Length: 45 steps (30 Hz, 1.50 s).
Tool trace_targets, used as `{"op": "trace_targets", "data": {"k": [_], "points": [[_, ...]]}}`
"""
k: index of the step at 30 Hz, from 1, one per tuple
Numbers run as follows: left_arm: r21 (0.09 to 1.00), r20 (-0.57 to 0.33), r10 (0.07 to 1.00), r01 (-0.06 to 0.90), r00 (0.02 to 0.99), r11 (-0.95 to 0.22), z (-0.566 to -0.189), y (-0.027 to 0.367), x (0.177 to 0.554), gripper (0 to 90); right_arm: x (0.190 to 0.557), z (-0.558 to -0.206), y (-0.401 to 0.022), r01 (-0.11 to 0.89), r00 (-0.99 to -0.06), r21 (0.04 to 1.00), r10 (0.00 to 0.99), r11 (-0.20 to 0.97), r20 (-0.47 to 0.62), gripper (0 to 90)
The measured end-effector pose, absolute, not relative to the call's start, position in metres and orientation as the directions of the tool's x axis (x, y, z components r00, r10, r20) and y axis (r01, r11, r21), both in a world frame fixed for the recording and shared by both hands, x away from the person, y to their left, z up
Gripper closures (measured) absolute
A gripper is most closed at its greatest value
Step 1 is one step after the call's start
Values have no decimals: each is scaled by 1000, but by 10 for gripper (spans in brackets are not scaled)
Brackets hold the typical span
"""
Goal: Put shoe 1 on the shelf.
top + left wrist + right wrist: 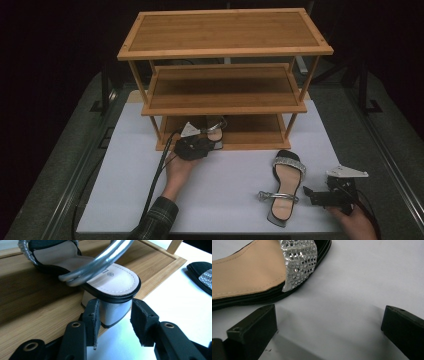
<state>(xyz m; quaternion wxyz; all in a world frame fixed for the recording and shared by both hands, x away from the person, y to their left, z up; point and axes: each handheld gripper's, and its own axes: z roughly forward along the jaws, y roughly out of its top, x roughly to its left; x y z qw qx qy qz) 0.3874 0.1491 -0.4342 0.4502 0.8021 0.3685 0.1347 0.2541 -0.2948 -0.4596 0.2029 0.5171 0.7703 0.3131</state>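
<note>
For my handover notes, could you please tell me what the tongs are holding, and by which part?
The left tongs straddle the block heel of the sandal on the bottom shelf, not visibly clamped. The right tongs hold nothing.

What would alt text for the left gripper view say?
Two black jaws straddle the silver block heel of a sandal resting on the rack's bottom shelf; a gap shows at the right jaw.

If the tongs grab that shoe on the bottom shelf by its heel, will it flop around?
Probably not much: the sandal's sole looks stiff, and its block heel gives the left tongs flat sides to squeeze. The thin silver strap might wobble. The toe end could dip, being far from the heel.
</note>
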Motion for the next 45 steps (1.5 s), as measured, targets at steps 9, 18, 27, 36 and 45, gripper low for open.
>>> {"op": "trace_targets", "data": {"k": [9,18,27,36,45], "points": [[801,-103,693,472,713,-367,-421,171,381,455,254,-459,-295,673,-381,690,924,267,14,0],[777,-115,685,495,719,-389,-423,196,363,336,255,-459,-294,676,-381,686,925,268,14,0],[768,-76,702,490,708,-412,-419,229,336,266,255,-459,-294,678,-381,684,924,269,13,0],[734,-47,730,520,682,-438,-422,264,302,185,258,-452,-293,711,-382,643,924,285,12,67],[686,-15,747,550,665,-476,-432,287,278,138,254,-439,-300,707,-360,672,930,221,73,176]]}}
